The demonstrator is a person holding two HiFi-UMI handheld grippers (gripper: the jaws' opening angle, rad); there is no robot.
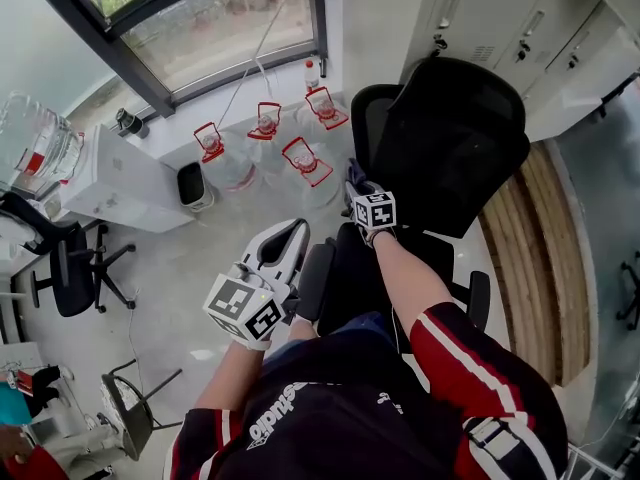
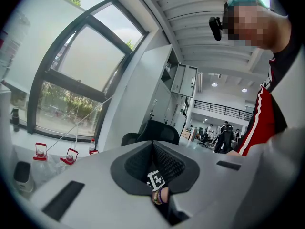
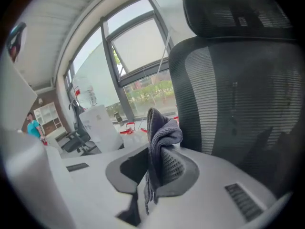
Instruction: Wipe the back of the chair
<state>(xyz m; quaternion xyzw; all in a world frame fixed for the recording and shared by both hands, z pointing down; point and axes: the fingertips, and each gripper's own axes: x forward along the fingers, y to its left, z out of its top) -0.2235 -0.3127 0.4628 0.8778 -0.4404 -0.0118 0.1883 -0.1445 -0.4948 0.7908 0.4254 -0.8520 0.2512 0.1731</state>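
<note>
A black office chair with a mesh back (image 1: 450, 138) stands in front of me, its headrest (image 3: 238, 13) on top. The mesh back (image 3: 238, 94) fills the right gripper view, close by. My right gripper (image 1: 368, 206) is at the left edge of the chair back, shut on a grey cloth (image 1: 355, 177). The cloth (image 3: 161, 128) sticks up folded from between the right gripper (image 3: 155, 149) jaws. My left gripper (image 1: 283, 246) hangs lower left, away from the chair, its jaws together and holding nothing. In the left gripper view the left gripper (image 2: 152, 146) points toward the chair (image 2: 159, 130).
Several water jugs with red handles (image 1: 265, 123) stand on the floor under the window. A white cabinet (image 1: 110, 183) and a black bin (image 1: 192, 183) are at the left, with another office chair (image 1: 70, 263). Grey lockers (image 1: 500, 18) and a wooden floor strip (image 1: 540, 258) are at the right.
</note>
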